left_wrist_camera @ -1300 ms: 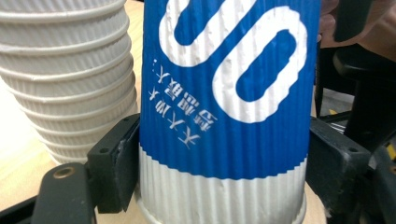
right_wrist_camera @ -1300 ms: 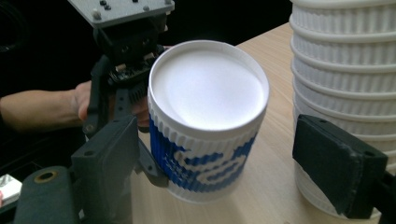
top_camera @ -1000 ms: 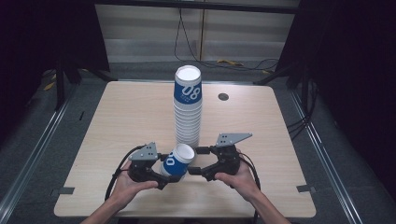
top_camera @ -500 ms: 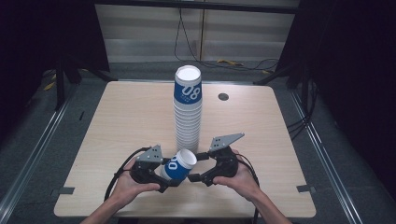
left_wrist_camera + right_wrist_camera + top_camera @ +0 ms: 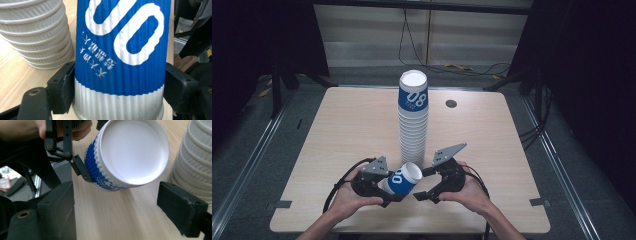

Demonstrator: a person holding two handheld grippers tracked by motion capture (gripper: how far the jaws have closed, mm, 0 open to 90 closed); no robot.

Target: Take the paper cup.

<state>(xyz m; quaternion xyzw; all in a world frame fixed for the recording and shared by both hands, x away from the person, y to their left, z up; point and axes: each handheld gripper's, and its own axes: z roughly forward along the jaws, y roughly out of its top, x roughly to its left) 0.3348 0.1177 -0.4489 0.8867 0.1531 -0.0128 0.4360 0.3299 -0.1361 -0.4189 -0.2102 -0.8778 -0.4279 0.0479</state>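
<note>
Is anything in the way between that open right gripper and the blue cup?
Nothing visible. The cup, clamped in the left gripper, faces the right gripper across bare table; the stack stands off to one side.

Left hand-held gripper (image 5: 384, 192): black body, grey three-cornered plate showing on top, black cable looping out behind. Right hand-held gripper (image 5: 427, 185): same black build, grey plate, cable trailing. Jaws ending in blocky black pads, matte, edges looking slightly worn; brass-coloured screw showing at jaw base. Thin black linkage bars carrying small rivets. Forearms bare, no sleeves showing.
</note>
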